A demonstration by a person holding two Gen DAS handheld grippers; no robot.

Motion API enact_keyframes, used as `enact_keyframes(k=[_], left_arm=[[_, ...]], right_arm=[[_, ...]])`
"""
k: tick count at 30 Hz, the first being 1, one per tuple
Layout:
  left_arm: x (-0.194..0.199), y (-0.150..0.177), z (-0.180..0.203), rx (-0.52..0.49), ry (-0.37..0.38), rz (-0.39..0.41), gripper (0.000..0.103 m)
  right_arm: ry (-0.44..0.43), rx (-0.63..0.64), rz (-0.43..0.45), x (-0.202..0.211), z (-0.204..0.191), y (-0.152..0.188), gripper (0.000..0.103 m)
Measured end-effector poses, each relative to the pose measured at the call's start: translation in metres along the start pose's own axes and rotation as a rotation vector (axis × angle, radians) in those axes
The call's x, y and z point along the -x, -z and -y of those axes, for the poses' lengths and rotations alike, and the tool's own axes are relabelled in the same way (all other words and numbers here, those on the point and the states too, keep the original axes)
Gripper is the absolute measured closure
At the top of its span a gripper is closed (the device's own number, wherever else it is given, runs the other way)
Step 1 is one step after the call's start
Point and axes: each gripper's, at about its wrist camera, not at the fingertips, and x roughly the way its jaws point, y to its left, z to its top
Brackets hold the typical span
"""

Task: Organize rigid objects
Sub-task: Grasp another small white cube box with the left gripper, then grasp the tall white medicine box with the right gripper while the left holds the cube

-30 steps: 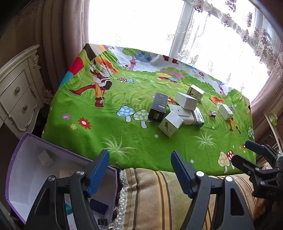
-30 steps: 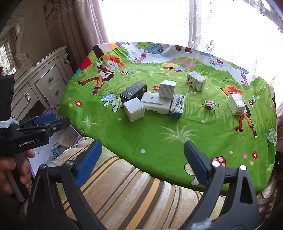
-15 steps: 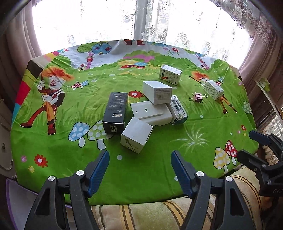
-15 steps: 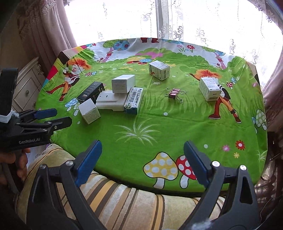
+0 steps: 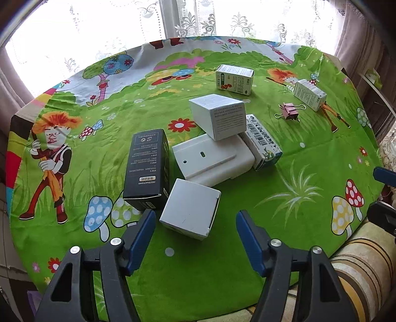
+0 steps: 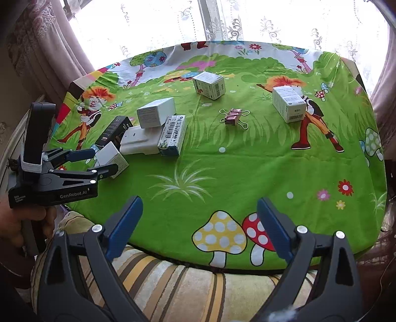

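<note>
Risk: left gripper [image 5: 195, 220], jaws apart and just been narrowing with nothing between them, could clip the black box [image 5: 148, 164] beside the small white box [image 5: 190, 208] & shove the cluster; white box lies at cluster's near edge, skewed, no clear long axis; right gripper [image 6: 199, 223] wide apart, empty.

I see a bright window [image 5: 123, 37] behind white lace curtains [image 6: 247, 22], mauve drapes [image 6: 49, 49] on both sides, and a striped velvet cushion [image 6: 173, 280] nearest me.
</note>
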Motion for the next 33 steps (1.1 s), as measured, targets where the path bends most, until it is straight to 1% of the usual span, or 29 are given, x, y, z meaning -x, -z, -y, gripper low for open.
enact_keyframes(k=[1,2,4,10,18,24,29,33], left_arm=[[-0.002,0.0,0.001,-0.003,0.006,-0.005,0.046],[-0.003,0.0,0.002,-0.002,0.013,-0.011,0.048],[-0.006,-0.001,0.004,0.008,0.02,-0.025,0.06],[0.0,0.002,0.008,0.102,0.08,-0.027,0.06],[0.018,0.018,0.004,0.328,0.156,0.027,0.06],[0.031,0.029,-0.009,0.438,0.118,0.094,0.06],[0.035,0.039,-0.025,0.534,0.122,0.136,0.06],[0.038,0.046,-0.033,0.581,0.123,0.159,0.06]], right_arm=[[0.0,-0.004,-0.005,-0.001,0.001,0.0,0.008],[0.0,-0.006,-0.008,-0.003,0.001,0.0,0.008],[0.002,-0.007,-0.01,-0.004,0.001,-0.001,0.008],[0.015,0.016,-0.004,-0.005,-0.005,-0.006,0.008],[0.019,0.038,0.013,-0.011,-0.018,-0.022,0.008],[0.013,0.039,0.023,-0.023,-0.03,-0.046,0.008],[0.004,0.053,0.024,-0.039,-0.049,-0.069,0.008],[0.015,0.074,0.022,-0.058,-0.067,-0.086,0.008]])
